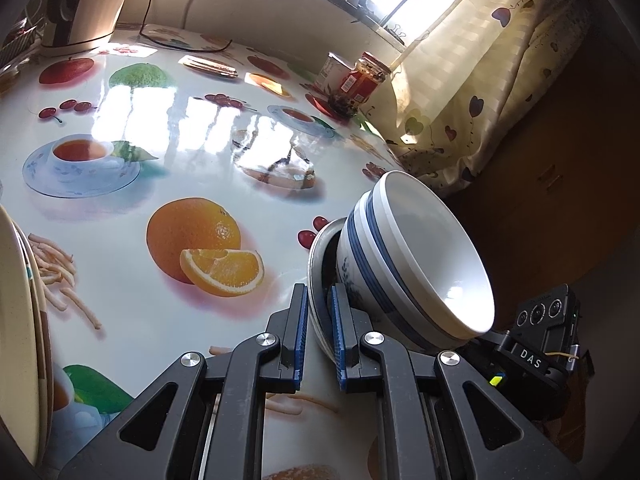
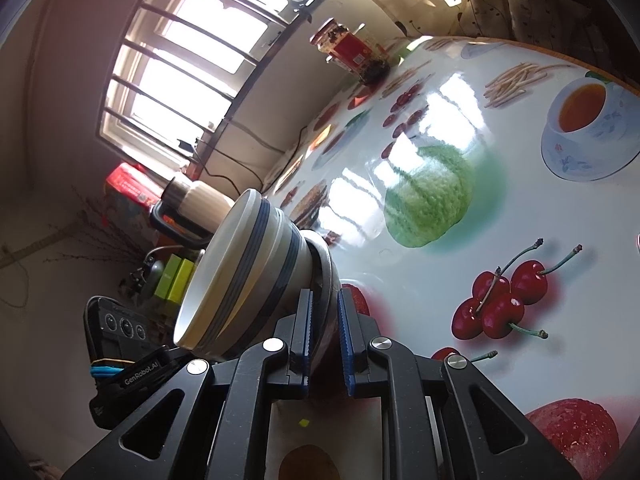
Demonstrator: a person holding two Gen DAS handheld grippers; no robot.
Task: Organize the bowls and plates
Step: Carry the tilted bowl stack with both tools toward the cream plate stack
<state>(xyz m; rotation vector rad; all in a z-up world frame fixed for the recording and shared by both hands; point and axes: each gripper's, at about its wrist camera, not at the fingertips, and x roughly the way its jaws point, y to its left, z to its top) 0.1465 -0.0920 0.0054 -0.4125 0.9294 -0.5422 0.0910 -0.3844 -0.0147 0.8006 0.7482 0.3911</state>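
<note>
A shallow white plate (image 1: 316, 248) carries a nested stack of white bowls (image 1: 420, 256) with blue stripes, lifted above the fruit-print tablecloth (image 1: 160, 152). My left gripper (image 1: 317, 294) is shut on the plate's rim, blue pads on either face. From the opposite side my right gripper (image 2: 324, 298) is shut on the same plate (image 2: 326, 264), with the bowls (image 2: 248, 264) leaning away to the left in that view. The right gripper's camera housing (image 1: 544, 320) shows behind the bowls in the left wrist view.
Several cream plates (image 1: 20, 312) stand stacked at the left edge. A kettle (image 1: 80, 0) sits at the table's far corner with its cord trailing. Two jars (image 1: 360, 76) stand by the curtain (image 1: 480, 80) and window. The table's right edge drops to a dark floor.
</note>
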